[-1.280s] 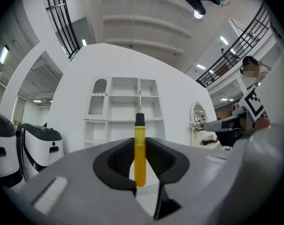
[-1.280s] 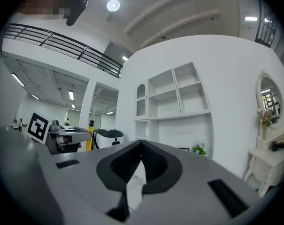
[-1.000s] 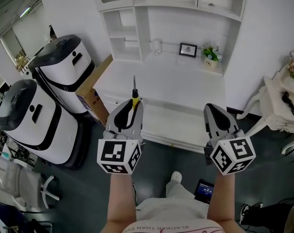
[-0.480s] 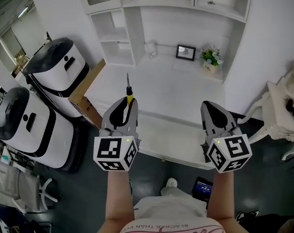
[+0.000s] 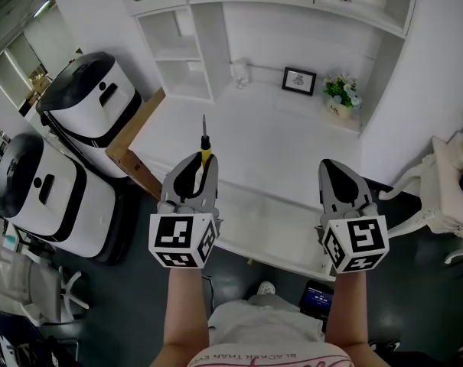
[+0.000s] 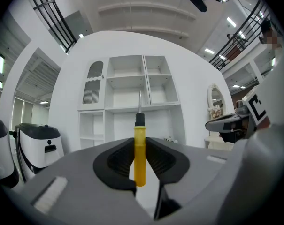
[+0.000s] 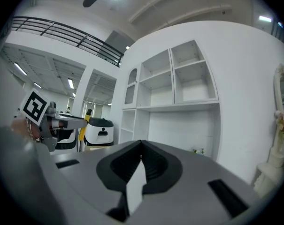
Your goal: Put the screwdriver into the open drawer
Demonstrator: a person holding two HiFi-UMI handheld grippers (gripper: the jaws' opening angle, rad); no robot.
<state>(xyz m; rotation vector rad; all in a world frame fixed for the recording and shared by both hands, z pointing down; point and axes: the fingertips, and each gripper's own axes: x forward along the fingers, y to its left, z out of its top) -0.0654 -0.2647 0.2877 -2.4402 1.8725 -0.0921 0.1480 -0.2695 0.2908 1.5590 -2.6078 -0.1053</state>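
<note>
Looking down through the head view, I see the left gripper (image 5: 197, 167) with its jaws closed only as far as the yellow plastic handle lets them. They clamp the yellow-handled screwdriver with the black collar and thin metal shaft (image 5: 205, 145) by the lower half of the handle. In the left gripper view the handle stands straight between the two black pads, which touch it on both sides. The shaft goes forward along the line of the jaws, toward the white shelf unit (image 6: 142, 83). So the long axis of the tool is the same as the axis of the gripper, roughly level, with the tip over the white bench (image 5: 277, 144). The right gripper (image 5: 332, 173) holds nothing: in its own view the jaws meet at their tips and only the white wall shows in the small gap lower down. What I take for the open drawer is the flat white part (image 5: 269, 220) that comes out from the front edge of the bench, between the two grippers and lower than both. I cannot see its inside clearly. From the left jaws it lies to the right, nearer to me and below, so the tip now points past it and not into it. The right gripper is about as near to the drawer, but the tool is in the left one, so I judge the left must come back, go to the right and go down before it lets go.
</note>
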